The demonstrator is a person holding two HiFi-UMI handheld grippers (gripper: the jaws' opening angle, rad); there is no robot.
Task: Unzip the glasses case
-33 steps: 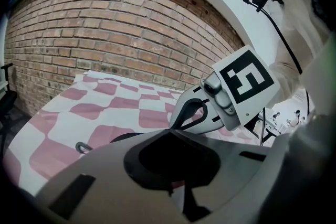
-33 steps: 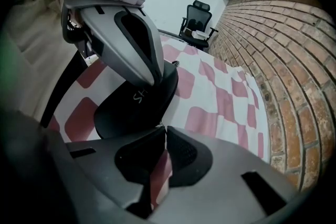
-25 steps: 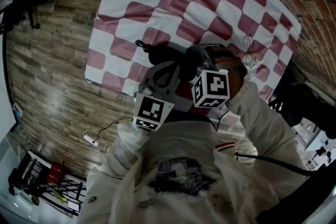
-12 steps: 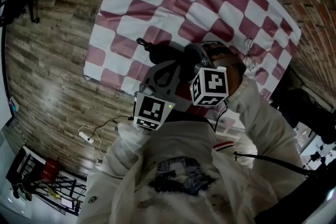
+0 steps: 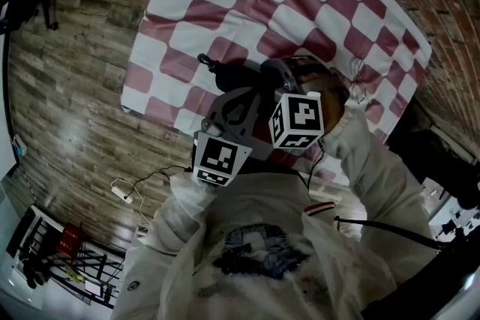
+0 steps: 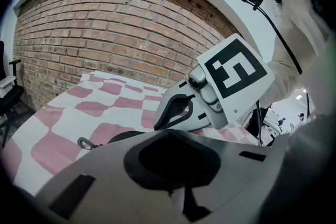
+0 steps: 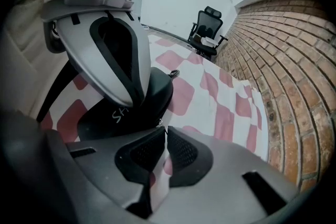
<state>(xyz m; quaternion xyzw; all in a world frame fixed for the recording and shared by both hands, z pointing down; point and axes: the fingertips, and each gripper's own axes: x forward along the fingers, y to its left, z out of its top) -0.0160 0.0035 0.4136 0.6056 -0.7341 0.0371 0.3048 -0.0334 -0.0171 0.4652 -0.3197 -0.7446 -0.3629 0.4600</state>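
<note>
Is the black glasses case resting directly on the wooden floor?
No, the glasses case lies on the red-and-white checkered cloth, which spreads out well beyond it.

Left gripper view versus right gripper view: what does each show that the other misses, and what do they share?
Only the left gripper view shows the right gripper from outside, with its marker cube. Only the right gripper view shows the left gripper from outside, an office chair, white lettering on the glasses case, and the right jaws closed at the case's edge on what looks like a small zipper pull. Both show the checkered cloth, the brick wall and the case with its metal clip.
</note>
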